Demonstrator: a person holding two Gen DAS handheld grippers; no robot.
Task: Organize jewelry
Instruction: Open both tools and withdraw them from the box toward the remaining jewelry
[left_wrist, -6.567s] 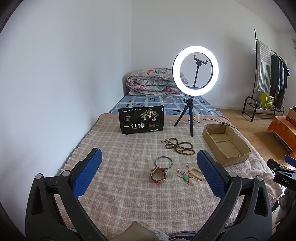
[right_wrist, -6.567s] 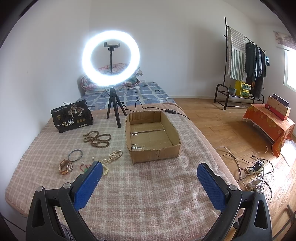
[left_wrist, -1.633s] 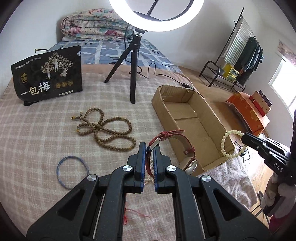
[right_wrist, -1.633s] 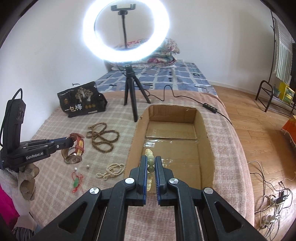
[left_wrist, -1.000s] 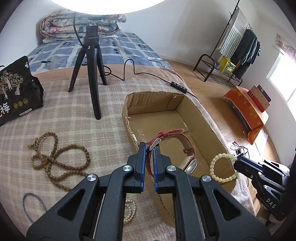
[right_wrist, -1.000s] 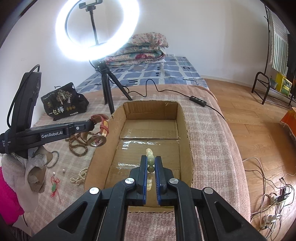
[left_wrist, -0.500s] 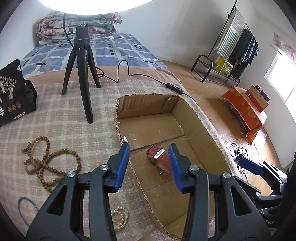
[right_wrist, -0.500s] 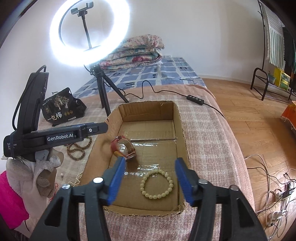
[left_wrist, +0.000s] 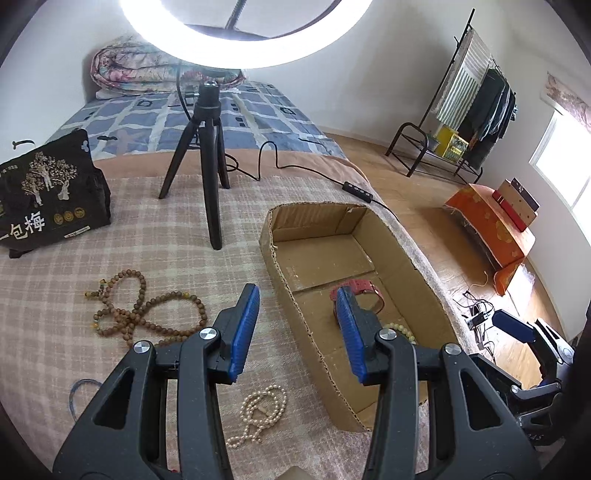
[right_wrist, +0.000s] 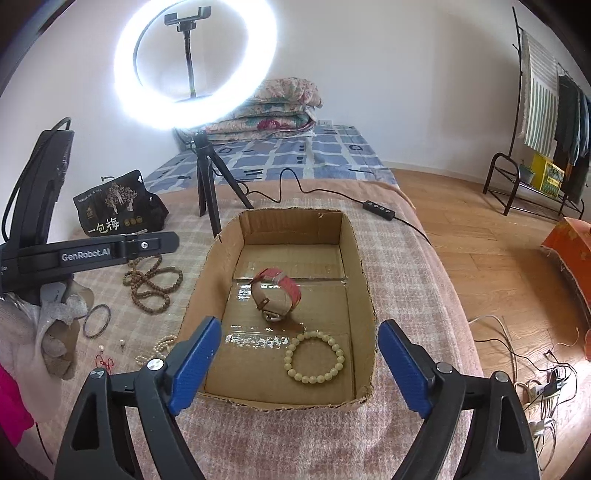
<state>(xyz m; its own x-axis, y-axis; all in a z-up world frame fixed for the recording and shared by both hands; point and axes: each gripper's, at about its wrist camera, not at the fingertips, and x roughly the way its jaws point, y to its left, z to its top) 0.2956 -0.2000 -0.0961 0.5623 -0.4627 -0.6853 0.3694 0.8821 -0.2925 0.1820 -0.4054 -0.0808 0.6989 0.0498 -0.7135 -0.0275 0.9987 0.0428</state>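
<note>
- My ring light (right_wrist: 195, 66) on its tripod (left_wrist: 207, 162) stands mid-bed.
- A black snack bag (left_wrist: 48, 199) leans near the bed's left edge.
- Folded quilt (right_wrist: 266, 110) at the bed's far end.

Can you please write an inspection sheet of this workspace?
Surface: plaid blanket on a bed.
Job's things: red-strap watch and cream bead bracelet inside cardboard box; wooden bead string, pearl necklace, thin bangle outside.
Clutter: black snack bag.
Grippers: left tongs open, empty; right tongs opening, empty.
Cables: ring light cord across blanket.
Surroundings: clothes rack, folded quilts.
</note>
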